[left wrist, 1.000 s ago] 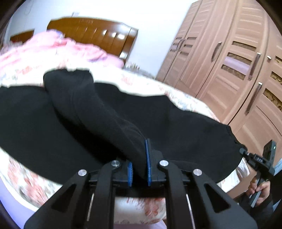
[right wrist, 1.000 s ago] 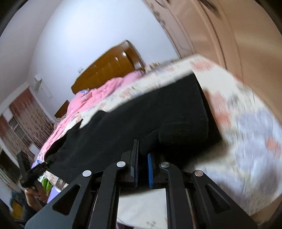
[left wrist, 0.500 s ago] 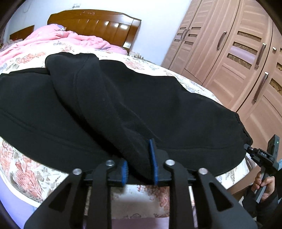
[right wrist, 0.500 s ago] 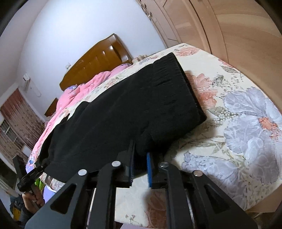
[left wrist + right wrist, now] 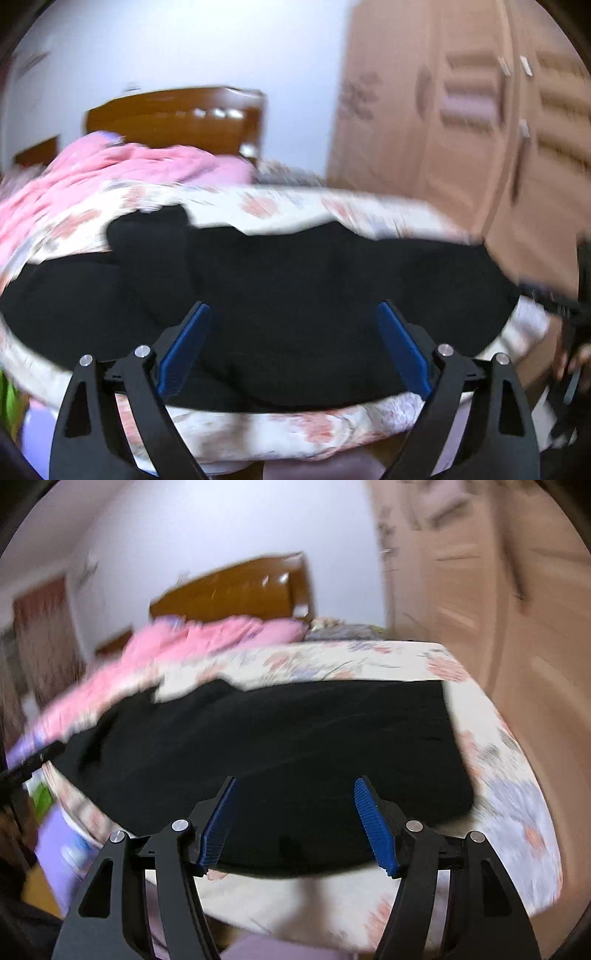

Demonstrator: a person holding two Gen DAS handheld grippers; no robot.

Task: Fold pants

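Both views blurred. Black pants (image 5: 295, 295) lie spread flat across the floral bed (image 5: 295, 432), ahead of and below both sets of jaws; pink blanket (image 5: 122, 173) and wooden headboard (image 5: 177, 122) beyond them, wardrobe (image 5: 480, 129) off to the right. Left gripper (image 5: 293, 347): jaws wide apart, just been opening, blue pads clear of the cloth, nothing clamped between. Right gripper (image 5: 295, 823): jaws likewise apart, just been opening, pants (image 5: 277, 749) seen through the gap but not pinched.
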